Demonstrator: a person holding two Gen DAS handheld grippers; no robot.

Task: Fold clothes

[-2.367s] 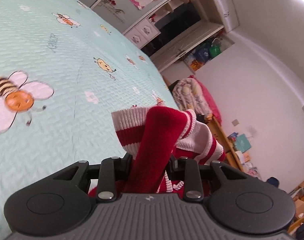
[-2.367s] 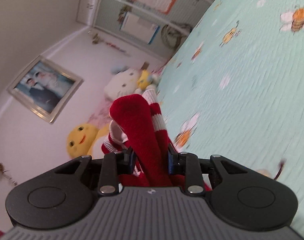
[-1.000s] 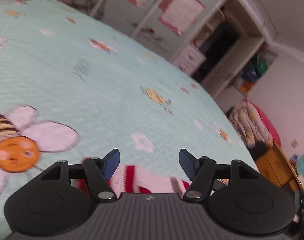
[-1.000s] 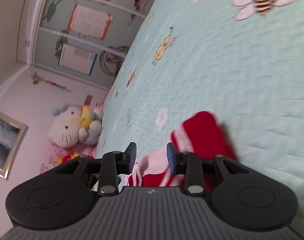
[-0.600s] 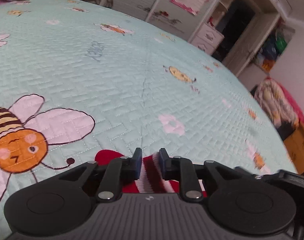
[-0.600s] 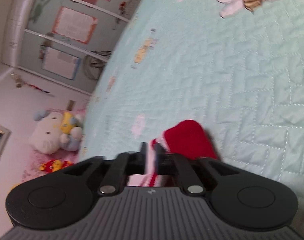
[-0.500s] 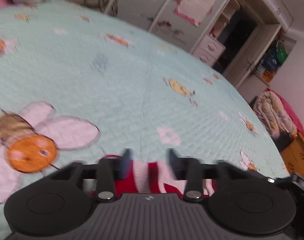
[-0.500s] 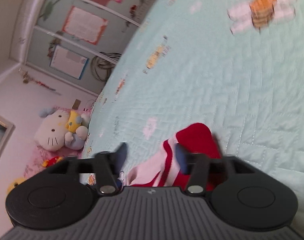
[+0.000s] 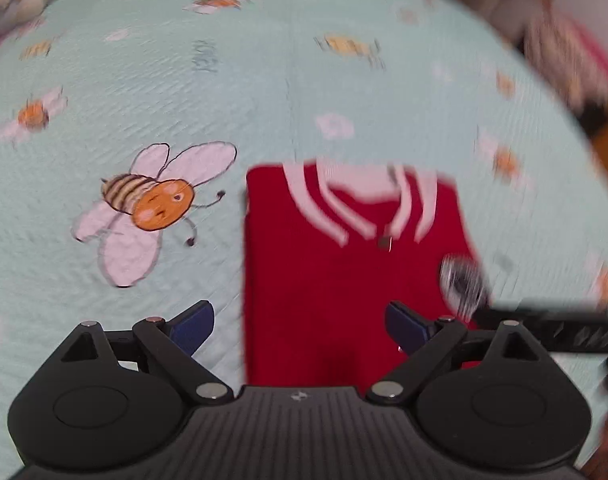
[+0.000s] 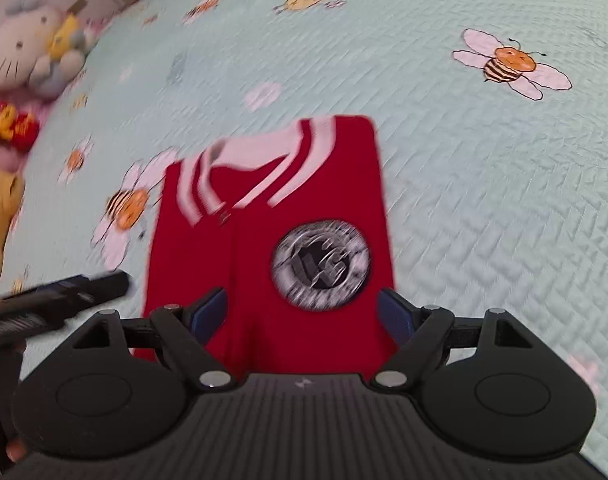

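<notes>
1. On the pale green quilted bedspread [image 10: 464,168], printed with bees and daisies, a red sweater [image 10: 263,216] lies folded into a neat upright rectangle, its white-striped V collar [image 10: 259,156] at the far end.
2. A round grey and black badge [image 10: 321,265] sits on the sweater's chest, right of its centre line in the right wrist view.
3. Above the sweater's near edge the right gripper [image 10: 301,312] hangs with its blue-padded fingers [image 10: 209,312] spread wide, nothing between them but the cloth below; whether the pads touch the fabric cannot be told.
4. Over the near left part of the garment, the left gripper [image 9: 299,322] is likewise spread wide and holds nothing.
5. From the left wrist view the sweater [image 9: 344,272] fills the centre, with a large bee print [image 9: 151,204] on the bedspread [image 9: 143,80] just left of it.
6. Far left in the right wrist view, a white cat plush toy [image 10: 23,40] rests beside the bed's edge.
7. Both views are blurred by motion, so fine detail on the badge is unreadable.
</notes>
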